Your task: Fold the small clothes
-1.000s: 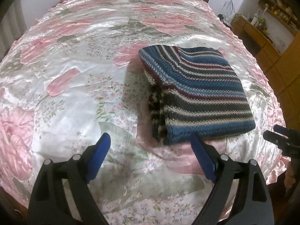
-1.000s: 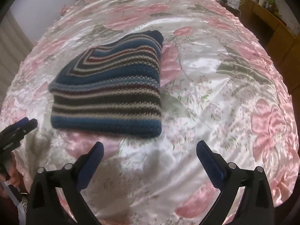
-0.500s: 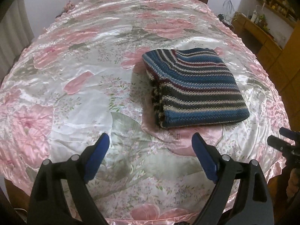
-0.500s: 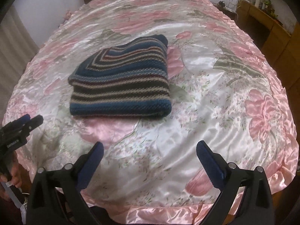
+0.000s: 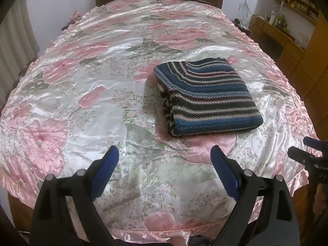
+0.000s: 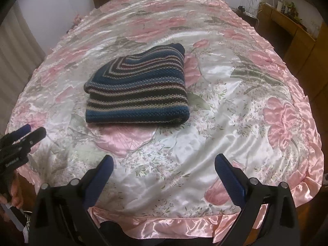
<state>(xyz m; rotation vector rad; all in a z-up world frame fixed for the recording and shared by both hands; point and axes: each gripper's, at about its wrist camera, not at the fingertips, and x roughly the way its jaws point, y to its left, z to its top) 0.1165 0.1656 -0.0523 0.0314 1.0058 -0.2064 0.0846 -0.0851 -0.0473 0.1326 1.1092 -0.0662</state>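
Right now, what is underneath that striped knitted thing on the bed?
The folded striped knit lies on the shiny floral bedspread, over a pink flower print. Whatever sits directly beneath it is covered.

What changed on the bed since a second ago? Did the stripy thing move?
Both grippers pulled back toward the foot of the bed: the left gripper and right gripper now see the bedspread's pink ruffled edge, and the stripy knit looks smaller and farther away. Nothing was grabbed or let go. The knit stayed folded in the same spot, and both grippers stayed open and empty.
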